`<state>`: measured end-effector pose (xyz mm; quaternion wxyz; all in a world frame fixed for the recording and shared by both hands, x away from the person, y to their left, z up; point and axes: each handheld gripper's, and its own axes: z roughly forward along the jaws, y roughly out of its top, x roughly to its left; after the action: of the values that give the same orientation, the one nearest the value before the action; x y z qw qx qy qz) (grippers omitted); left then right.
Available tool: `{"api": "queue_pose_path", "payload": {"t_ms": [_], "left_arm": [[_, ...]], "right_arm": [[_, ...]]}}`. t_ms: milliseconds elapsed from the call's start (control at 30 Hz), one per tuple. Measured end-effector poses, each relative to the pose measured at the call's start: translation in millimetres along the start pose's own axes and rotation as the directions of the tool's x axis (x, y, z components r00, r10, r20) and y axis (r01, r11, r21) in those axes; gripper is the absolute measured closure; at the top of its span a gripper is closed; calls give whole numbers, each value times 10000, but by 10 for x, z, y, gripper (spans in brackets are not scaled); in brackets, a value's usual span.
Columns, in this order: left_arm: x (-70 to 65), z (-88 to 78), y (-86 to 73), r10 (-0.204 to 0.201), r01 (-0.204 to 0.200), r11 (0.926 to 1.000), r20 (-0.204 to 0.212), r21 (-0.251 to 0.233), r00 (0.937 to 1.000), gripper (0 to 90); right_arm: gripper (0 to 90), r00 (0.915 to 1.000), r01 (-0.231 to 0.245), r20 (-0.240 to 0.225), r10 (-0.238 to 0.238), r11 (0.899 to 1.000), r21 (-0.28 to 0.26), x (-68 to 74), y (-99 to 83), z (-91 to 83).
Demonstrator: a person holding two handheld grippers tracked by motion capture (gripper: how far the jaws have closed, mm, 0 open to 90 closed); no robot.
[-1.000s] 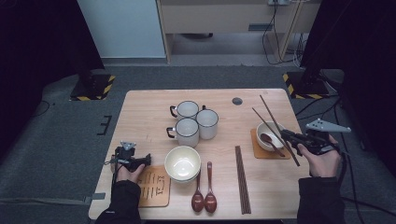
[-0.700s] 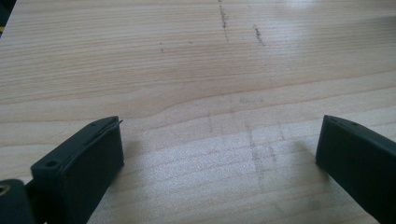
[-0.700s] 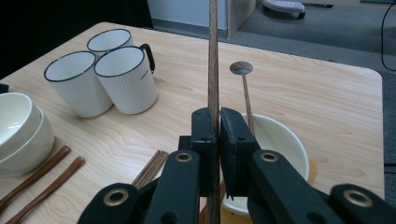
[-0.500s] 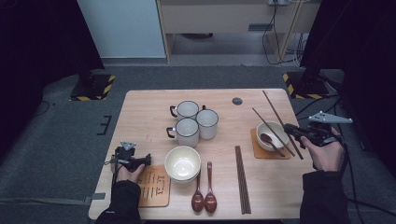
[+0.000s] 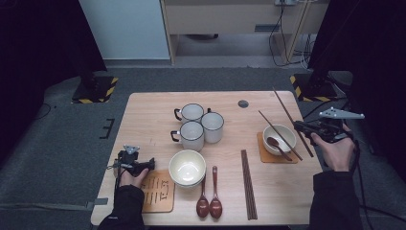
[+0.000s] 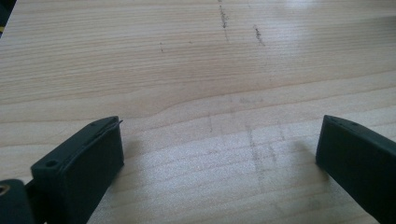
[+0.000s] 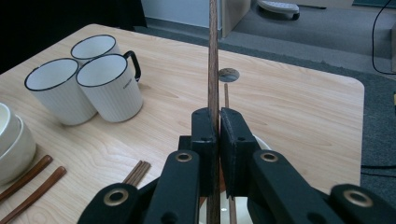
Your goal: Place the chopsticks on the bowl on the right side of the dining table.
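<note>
My right gripper [image 5: 300,127] [image 7: 217,116] hovers at the table's right edge, shut on a dark wooden chopstick [image 5: 287,112] [image 7: 213,56] that points toward the far side. Just under it, a second chopstick [image 5: 275,130] [image 7: 226,95] lies slanted over a small white bowl [image 5: 283,133]. That bowl holds a brown spoon [image 5: 275,143] and sits on an orange coaster [image 5: 266,156]. My left gripper [image 5: 150,164] [image 6: 219,140] rests on the wooden table [image 5: 153,120] at the near left. Its jaws stand wide apart over bare wood.
Three white mugs [image 5: 192,113] [image 7: 109,86] cluster mid-table. Stacked cream bowls [image 5: 186,167] stand in front of them, beside two brown spoons [image 5: 208,203] and a bundle of chopsticks [image 5: 247,184]. A printed wooden mat [image 5: 158,191] lies by my left hand. A dark round plug [image 5: 243,103] marks the far side.
My right gripper has carried the chopstick a little to the right and toward the far side. The left gripper has stayed put.
</note>
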<state>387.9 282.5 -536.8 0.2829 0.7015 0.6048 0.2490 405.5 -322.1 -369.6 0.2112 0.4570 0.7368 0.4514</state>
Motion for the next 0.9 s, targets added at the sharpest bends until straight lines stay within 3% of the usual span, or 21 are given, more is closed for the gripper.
{"api": "queue_pose_path", "payload": {"t_ms": [567, 900], "left_arm": [[0, 0, 0, -1, 1, 10000, -2, -2, 10000, 0], [0, 0, 0, -2, 2, 10000, -2, -1, 10000, 0]], "right_arm": [[848, 9999, -68, 107, 66, 9996, 275, -254, -46, 122], [848, 10000, -94, 36, 92, 9981, 607, -315, -127, 250]]}}
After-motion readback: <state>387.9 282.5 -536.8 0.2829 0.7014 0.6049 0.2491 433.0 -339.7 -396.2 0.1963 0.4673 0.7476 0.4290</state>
